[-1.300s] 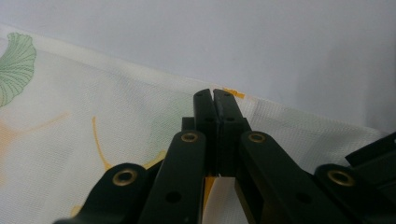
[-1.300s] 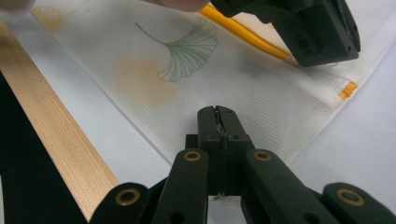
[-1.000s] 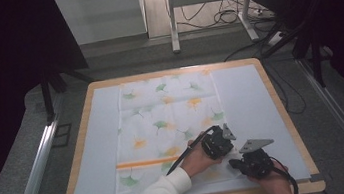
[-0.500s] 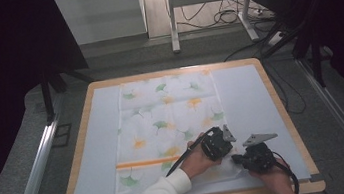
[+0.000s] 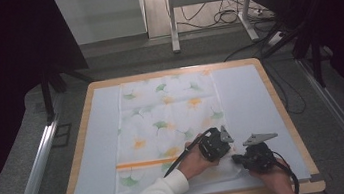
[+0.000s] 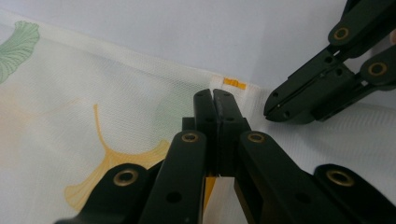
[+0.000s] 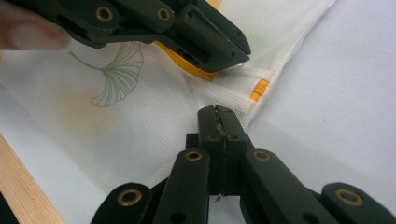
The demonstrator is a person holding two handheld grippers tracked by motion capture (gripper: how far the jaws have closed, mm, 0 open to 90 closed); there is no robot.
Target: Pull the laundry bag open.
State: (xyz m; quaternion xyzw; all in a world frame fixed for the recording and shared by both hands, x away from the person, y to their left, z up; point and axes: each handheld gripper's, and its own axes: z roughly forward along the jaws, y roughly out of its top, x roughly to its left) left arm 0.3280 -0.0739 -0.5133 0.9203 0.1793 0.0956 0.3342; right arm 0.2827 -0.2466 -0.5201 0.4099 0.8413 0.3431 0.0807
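both grippers pinch the cloth's near right corner

the floral cloth (image 5: 168, 122) lies flat on the pale mat (image 5: 250, 96). left gripper (image 6: 214, 95) and right gripper (image 7: 216, 112) have their jaws pressed together on its hem, side by side near the orange tag (image 7: 258, 89) — likely placed to lift that edge for a fold.

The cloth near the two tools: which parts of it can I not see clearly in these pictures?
- High view: the cloth near right corner lies under the left tool and right tool.
- Left tool view: its shut jaws cover the fabric they pinch.
- Right tool view: the cloth's far part is cut off by the top edge.
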